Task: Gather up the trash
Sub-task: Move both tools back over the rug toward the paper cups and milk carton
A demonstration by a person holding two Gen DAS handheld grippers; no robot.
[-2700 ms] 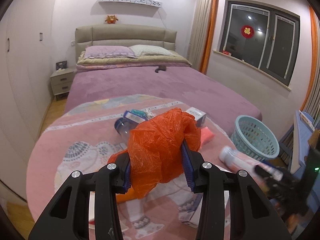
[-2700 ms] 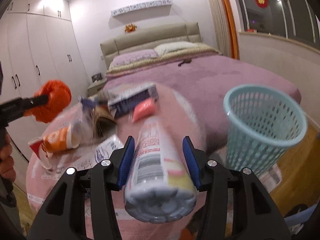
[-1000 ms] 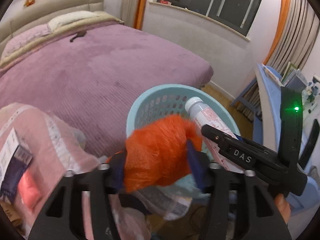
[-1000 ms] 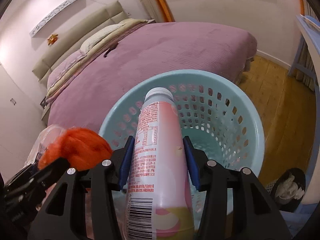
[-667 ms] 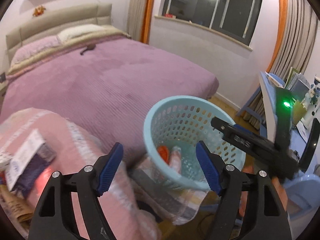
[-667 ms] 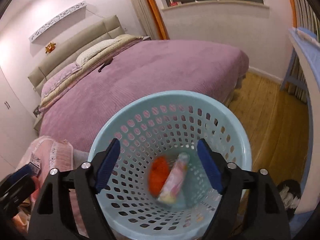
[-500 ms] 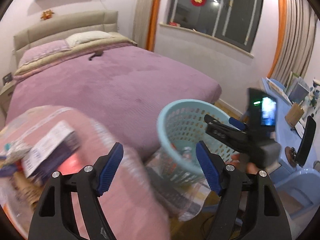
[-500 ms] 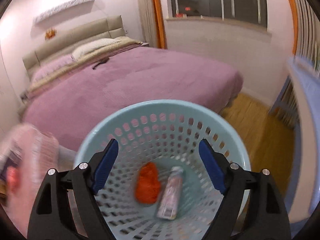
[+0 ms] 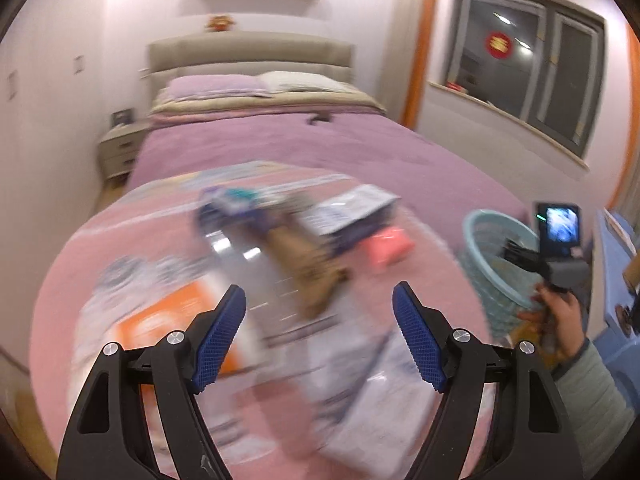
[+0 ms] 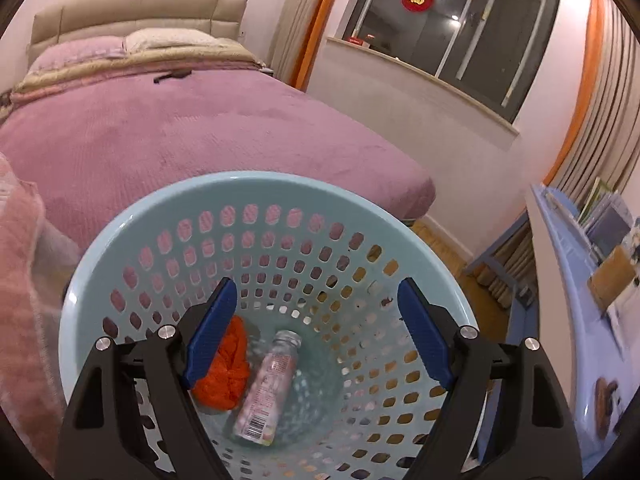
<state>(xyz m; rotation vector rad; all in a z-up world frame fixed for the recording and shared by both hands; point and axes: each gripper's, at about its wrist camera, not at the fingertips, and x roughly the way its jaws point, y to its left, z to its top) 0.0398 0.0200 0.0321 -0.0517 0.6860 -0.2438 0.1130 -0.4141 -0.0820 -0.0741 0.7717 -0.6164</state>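
Bedroom with a wide purple-covered bed (image 10: pixel 192 128), a beige padded headboard (image 9: pixel 248 52) behind it and a dark window (image 10: pixel 452 28) with a round red ornament on the glass. Pale blue perforated plastic basket (image 10: pixel 256 188), round, stands between the bed's foot and a light blue desk (image 10: pixel 560 256) at the right; in the left wrist view the same basket (image 9: pixel 486 224) shows at the right edge, partly hidden by the person's right hand (image 9: pixel 560 312) and its grey-green sleeve (image 9: pixel 588 400). Right hand-held gripper (image 10: pixel 316 336): blue-padded jaws spread wide, nothing between them, hanging over the basket's mouth, touching nothing. Crumpled orange plastic bag (image 10: pixel 226 368) lies on the basket floor at the left. Pink-labelled plastic bottle (image 10: pixel 266 388) lies on its side just beside the bag, apparently touching it, its long axis running from barcode end nearest the camera to cap end tilted up and away toward the far wall of the basket. Left hand-held gripper (image 9: pixel 320 336): jaws likewise wide apart and empty, above a round desk under a pink patterned cloth (image 9: pixel 100 248). Remaining litter there, heavily blurred: orange and white packet (image 9: pixel 168 320), clear crinkled plastic (image 9: pixel 248 264), brown paper piece (image 9: pixel 308 264), purple and white carton (image 9: pixel 352 208), small pink item (image 9: pixel 390 246). A bedside cabinet (image 9: pixel 120 148) stands left of the bed.
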